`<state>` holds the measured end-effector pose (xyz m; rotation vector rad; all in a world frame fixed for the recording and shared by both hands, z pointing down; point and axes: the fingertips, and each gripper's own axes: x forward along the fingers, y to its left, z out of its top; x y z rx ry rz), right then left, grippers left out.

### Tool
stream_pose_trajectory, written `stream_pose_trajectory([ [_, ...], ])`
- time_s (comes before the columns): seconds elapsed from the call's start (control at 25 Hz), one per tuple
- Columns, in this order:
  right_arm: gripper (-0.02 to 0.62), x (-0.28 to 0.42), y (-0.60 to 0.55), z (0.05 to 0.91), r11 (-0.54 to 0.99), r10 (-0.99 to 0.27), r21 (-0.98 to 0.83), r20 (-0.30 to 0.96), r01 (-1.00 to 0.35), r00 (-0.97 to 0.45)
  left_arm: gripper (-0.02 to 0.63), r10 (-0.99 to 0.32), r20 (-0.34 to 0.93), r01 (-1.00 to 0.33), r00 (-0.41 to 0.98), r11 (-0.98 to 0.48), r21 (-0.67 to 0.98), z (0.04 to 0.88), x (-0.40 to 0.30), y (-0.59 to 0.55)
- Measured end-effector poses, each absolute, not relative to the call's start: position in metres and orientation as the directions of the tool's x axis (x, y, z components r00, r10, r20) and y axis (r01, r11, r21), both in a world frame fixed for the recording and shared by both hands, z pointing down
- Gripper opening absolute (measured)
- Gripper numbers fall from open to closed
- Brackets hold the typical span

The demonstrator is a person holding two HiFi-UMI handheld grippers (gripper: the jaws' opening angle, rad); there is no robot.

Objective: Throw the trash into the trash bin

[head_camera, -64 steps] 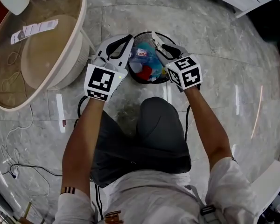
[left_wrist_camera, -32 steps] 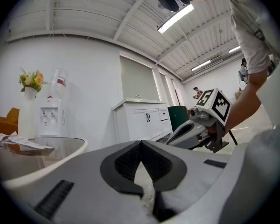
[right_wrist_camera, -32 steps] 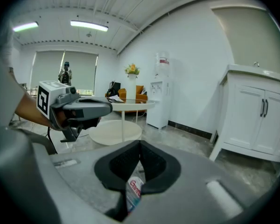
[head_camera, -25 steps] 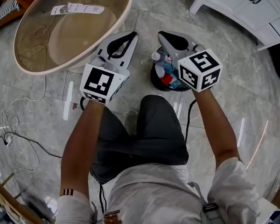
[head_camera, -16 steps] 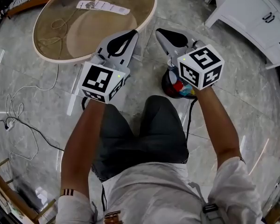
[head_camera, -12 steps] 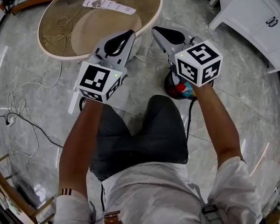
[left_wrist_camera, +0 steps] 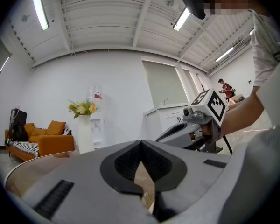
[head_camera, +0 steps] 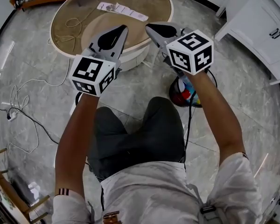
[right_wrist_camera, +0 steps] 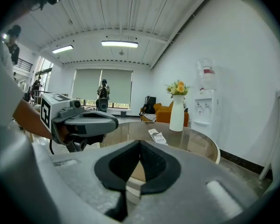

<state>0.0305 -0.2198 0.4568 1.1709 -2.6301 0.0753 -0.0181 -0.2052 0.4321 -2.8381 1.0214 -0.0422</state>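
Left tool (head_camera: pixel 122 28) and right tool (head_camera: pixel 148 27) are both pinched together, empty, by the round glass desk's (head_camera: pixel 67 26) rim; the filled trash bin (head_camera: pixel 179 98) stands on the floor (head_camera: pixel 32 78) nearby.

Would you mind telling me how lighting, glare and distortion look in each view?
Head view: evenly lit and sharp, with pale light streaks reflected on the glossy floor and bent edges. Left gripper view: a glaring ceiling light, dark rounded corners, an added mosaic patch at top. Right gripper view: a strongly curved wall, dark corners.
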Motion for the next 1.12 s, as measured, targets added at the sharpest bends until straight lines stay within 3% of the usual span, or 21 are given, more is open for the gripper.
stream_pose_trajectory([
  [0.48,0.027,0.008,-0.272,0.466,0.719,-0.669,0.13,0.397,-0.683,-0.629,-0.002,-0.656,0.014,-0.65,0.755,-0.751,-0.12,0.425,-0.033,-0.24],
  [1.12,0.188,0.018,-0.333,0.513,0.738,-0.564,0.107,0.639,-0.666,-0.523,-0.002,-0.645,0.033,-0.638,0.764,-0.761,-0.116,0.422,-0.032,-0.247],
])
